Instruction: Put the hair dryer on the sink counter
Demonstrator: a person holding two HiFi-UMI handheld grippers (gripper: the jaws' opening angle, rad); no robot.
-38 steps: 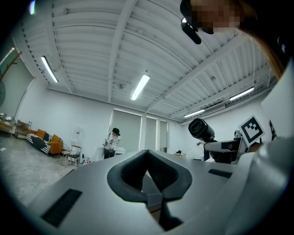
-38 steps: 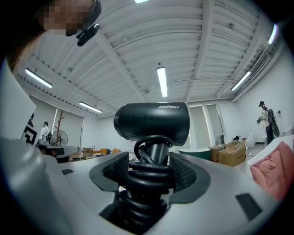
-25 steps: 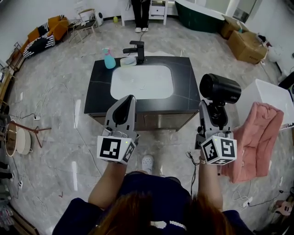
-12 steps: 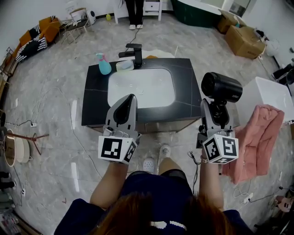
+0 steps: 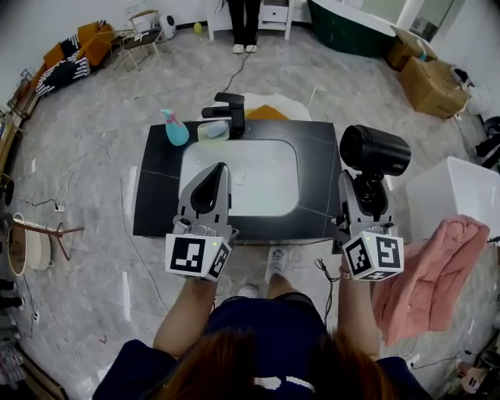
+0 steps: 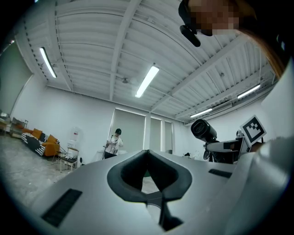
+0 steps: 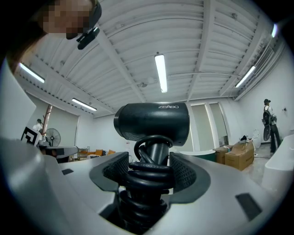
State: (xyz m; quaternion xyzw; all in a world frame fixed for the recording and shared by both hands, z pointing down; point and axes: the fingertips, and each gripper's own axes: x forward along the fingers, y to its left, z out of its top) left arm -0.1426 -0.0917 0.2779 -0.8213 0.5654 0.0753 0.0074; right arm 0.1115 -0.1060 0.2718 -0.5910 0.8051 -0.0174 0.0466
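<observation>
A black hair dryer [image 5: 374, 156] [image 7: 152, 120] stands upright in my right gripper [image 5: 362, 187] [image 7: 148, 170], whose jaws are shut on its handle and the cord coiled round it. It hangs in the air just off the right front corner of the black sink counter [image 5: 156, 195], which has a white basin [image 5: 266, 168] and a black tap [image 5: 230, 108]. My left gripper [image 5: 212, 178] [image 6: 147, 156] points up over the counter's front edge. Its jaws are shut with nothing between them.
On the counter's back left stand a teal soap bottle [image 5: 175, 129] and a small dish [image 5: 212, 130]. A white bin [image 5: 449, 195] and a pink towel [image 5: 430, 273] are to my right. Cardboard boxes [image 5: 431, 82] and a green bathtub [image 5: 351, 25] lie farther back. A person [image 5: 248, 23] stands behind the sink.
The counter has slid nearer and lower in the head view as I step up to it. Both grippers keep their pose and grip. The pink towel has shifted lower right.
</observation>
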